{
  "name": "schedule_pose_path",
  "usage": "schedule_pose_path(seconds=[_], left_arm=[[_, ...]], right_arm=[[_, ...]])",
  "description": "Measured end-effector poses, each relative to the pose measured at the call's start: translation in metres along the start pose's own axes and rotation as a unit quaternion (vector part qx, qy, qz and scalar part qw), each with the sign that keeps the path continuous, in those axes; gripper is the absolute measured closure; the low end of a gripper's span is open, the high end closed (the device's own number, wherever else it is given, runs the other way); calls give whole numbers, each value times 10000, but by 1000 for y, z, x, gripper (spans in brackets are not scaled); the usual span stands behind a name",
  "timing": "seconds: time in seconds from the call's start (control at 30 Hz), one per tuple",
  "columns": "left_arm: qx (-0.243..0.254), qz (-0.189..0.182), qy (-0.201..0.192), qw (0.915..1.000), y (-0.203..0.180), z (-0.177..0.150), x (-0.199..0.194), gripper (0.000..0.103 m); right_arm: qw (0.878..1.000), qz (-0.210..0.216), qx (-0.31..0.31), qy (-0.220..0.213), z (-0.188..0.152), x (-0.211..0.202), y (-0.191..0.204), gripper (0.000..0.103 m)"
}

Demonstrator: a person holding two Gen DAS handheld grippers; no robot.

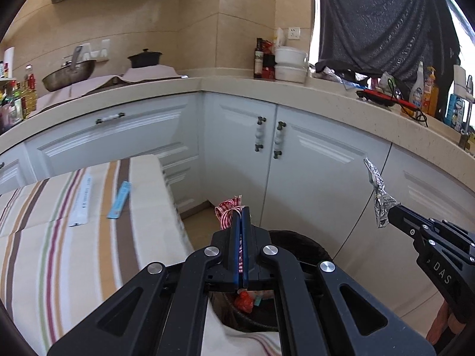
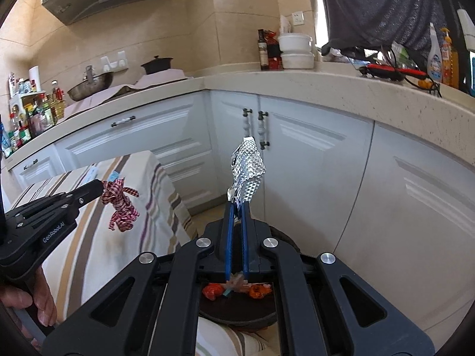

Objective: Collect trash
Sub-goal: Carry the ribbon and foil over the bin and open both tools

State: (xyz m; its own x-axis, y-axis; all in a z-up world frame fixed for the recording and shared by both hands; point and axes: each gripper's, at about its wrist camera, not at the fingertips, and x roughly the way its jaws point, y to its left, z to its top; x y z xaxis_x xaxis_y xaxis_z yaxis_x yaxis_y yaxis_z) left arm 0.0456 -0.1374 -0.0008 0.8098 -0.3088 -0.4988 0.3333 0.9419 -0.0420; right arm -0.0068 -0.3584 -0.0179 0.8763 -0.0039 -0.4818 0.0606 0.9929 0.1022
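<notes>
My left gripper (image 1: 241, 211) is shut on a red-and-white checked ribbon (image 1: 226, 211); the right wrist view shows that ribbon (image 2: 120, 204) dangling from its tips (image 2: 101, 189). My right gripper (image 2: 237, 205) is shut on a crumpled piece of silver foil (image 2: 248, 169), which stands up from the tips; the left wrist view shows the foil (image 1: 378, 191) at the right gripper (image 1: 391, 211). Both grippers hover over a dark round trash bin (image 2: 237, 316) on the floor, its rim (image 1: 299, 238) partly hidden. Red and orange scraps (image 2: 212, 291) lie inside.
A table with a striped cloth (image 1: 59, 237) stands left of the bin, with a white strip (image 1: 82, 198) and a blue wrapper (image 1: 119, 200) on it. White cabinets (image 1: 311, 172) and a cluttered counter (image 1: 237, 84) curve behind. A hand (image 2: 44, 299) holds the left gripper.
</notes>
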Motion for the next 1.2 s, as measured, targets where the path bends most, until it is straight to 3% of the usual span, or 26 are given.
schedule_pose_path(seconds=[0.7, 0.77, 0.8, 0.83, 0.87, 0.97, 1.2], left_arm=[[224, -43, 530, 9983, -27, -5, 84, 99], [198, -49, 566, 9982, -26, -6, 87, 84], [169, -53, 567, 9982, -25, -6, 87, 79], [138, -50, 556, 9983, -24, -6, 87, 67], [114, -44, 532, 9985, -23, -5, 87, 59], [4, -27, 445, 9990, -19, -3, 83, 51], [-101, -13, 335, 9994, -13, 5, 73, 41]], right_arm=[[9991, -121, 125, 377, -13, 72, -20, 97], [9991, -166, 140, 372, -12, 78, -21, 83], [9990, -201, 184, 340, -13, 80, -23, 67], [9990, -222, 216, 318, -13, 81, -26, 62], [9989, -225, 242, 322, -12, 82, -27, 62], [9990, -239, 270, 283, -10, 81, -29, 61], [9990, -298, 293, 143, -4, 70, -30, 56]])
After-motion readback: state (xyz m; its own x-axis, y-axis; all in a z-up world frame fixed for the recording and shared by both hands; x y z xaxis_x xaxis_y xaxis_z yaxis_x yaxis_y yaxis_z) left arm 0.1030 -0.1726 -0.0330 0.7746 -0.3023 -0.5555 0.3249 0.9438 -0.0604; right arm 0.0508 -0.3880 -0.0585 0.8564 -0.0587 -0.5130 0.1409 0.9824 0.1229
